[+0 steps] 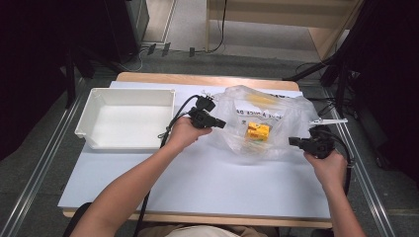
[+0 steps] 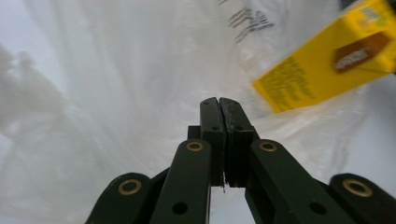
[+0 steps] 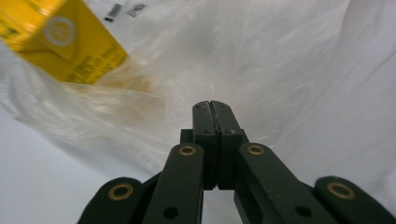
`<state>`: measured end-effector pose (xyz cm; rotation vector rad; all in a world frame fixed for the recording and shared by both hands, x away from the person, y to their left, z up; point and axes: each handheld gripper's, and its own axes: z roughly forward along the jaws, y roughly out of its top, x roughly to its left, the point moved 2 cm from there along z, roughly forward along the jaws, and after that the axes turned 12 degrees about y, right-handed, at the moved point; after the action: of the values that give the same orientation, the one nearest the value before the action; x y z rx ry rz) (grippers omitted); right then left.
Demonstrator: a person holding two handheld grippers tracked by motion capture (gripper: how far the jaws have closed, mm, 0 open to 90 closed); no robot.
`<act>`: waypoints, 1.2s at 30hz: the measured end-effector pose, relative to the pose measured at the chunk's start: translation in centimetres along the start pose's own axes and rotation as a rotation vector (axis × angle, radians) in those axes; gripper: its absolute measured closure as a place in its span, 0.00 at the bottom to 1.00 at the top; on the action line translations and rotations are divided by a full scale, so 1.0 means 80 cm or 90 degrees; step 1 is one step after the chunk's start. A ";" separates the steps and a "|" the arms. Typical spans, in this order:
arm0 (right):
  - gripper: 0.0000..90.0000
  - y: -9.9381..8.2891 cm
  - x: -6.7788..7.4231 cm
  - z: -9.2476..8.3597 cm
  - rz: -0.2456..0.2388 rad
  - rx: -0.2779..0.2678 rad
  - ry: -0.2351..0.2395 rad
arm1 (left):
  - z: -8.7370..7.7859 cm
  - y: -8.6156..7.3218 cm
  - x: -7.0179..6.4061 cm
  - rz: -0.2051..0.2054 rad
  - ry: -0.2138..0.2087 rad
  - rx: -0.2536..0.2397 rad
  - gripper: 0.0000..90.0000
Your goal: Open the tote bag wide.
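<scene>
We hold a thin, clear plastic bag (image 1: 257,126) by two sides, near the middle of the white table (image 1: 197,182). The left claw (image 1: 217,123) is at the bag's left edge and the right claw (image 1: 292,141) at its right edge. In the left gripper view the jaws of the left claw (image 2: 219,105) are pressed together, and a thin edge of film seems to be caught between them; in the right gripper view the right claw (image 3: 211,108) is closed in the same way against the bag, but we cannot see clearly if film is between the jaws. Inside the bag lies a small yellow cardboard box (image 1: 258,131), a little tilted. We judge that the step in hand is to spread or lift the bag so that the box can come out, perhaps toward the empty white plastic tray (image 1: 99,98) at the left. The next move asks that both claws keep a firm pinch and move together, because the film can slip. The mouth of the bag is hard to make out among the folds, the black print on the bag cannot be read, and the box is cut off in both gripper views.
</scene>
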<state>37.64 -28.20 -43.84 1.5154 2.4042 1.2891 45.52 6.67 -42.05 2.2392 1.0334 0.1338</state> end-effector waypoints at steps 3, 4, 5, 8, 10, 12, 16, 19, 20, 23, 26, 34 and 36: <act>1.00 0.009 0.013 -0.012 -0.021 -0.005 0.001 | -0.015 0.008 -0.011 0.017 -0.010 -0.011 1.00; 1.00 0.013 0.018 -0.015 -0.029 -0.008 0.001 | -0.019 0.012 -0.015 0.021 -0.011 -0.013 1.00; 1.00 0.017 0.022 -0.019 -0.033 -0.008 0.002 | -0.023 0.016 -0.018 0.029 -0.010 -0.016 1.00; 1.00 0.032 0.032 -0.026 -0.048 -0.017 0.006 | -0.032 0.029 -0.028 0.041 -0.015 -0.030 0.99; 1.00 0.043 0.035 -0.026 -0.051 -0.019 0.012 | -0.034 0.040 -0.031 0.047 -0.013 -0.032 0.99; 1.00 0.054 0.036 -0.023 -0.053 -0.011 0.008 | -0.033 0.055 -0.032 0.045 -0.011 -0.036 0.99; 1.00 0.071 0.034 -0.013 -0.047 -0.010 0.021 | -0.026 0.075 -0.030 0.038 -0.009 -0.035 0.99; 1.00 0.087 0.032 0.001 -0.045 -0.006 0.023 | -0.016 0.087 -0.027 0.032 -0.010 -0.027 0.99; 1.00 0.097 0.029 0.012 -0.050 -0.001 0.024 | -0.006 0.094 -0.024 0.027 -0.008 -0.021 1.00; 1.00 0.105 0.021 0.029 -0.043 0.006 0.021 | 0.008 0.099 -0.020 0.025 0.003 -0.023 0.99; 1.00 0.107 0.011 0.045 -0.028 0.009 0.018 | 0.022 0.101 -0.016 0.029 0.014 -0.014 0.99; 1.00 0.098 -0.017 0.072 0.018 0.020 0.009 | 0.061 0.089 0.006 -0.003 0.029 0.008 0.99; 1.00 0.095 -0.019 0.076 0.021 0.022 0.006 | 0.067 0.085 0.008 -0.005 0.028 0.011 0.99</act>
<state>46.60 -24.13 -43.53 1.5677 2.4306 1.2702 52.20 1.12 -42.26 2.2568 1.0704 0.1720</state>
